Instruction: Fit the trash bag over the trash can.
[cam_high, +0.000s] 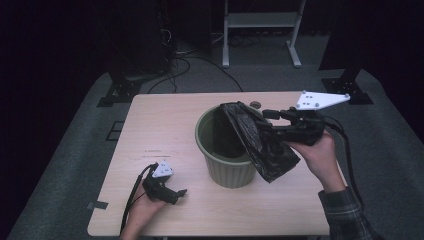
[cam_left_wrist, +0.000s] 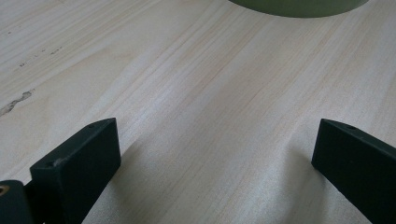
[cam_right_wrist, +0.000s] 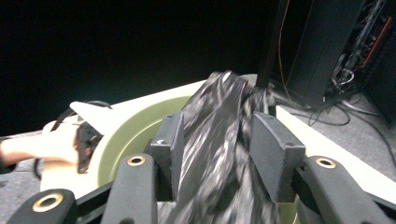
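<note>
Left gripper (cam_high: 172, 192) rests on the pale wooden table (cam_high: 150, 130) near-left of the green ribbed plastic bin (cam_high: 225, 150), jaws wide, empty. Right gripper (cam_high: 267, 125) at the bin's right rim, jaws half-open around the crumpled black plastic bag (cam_high: 260, 142), which drapes over that rim; whether the pads press it, cannot tell. Judgement: regrip near the bag's mouth before spreading it over the rim. Right gripper view gives the bag (cam_right_wrist: 217, 135) between the pads; high view gives the layout.

Bin (cam_high: 227, 167) mouth was half blocked on the right by the draped bag (cam_high: 260, 142); left tabletop (cam_high: 160, 125) was left open.
</note>
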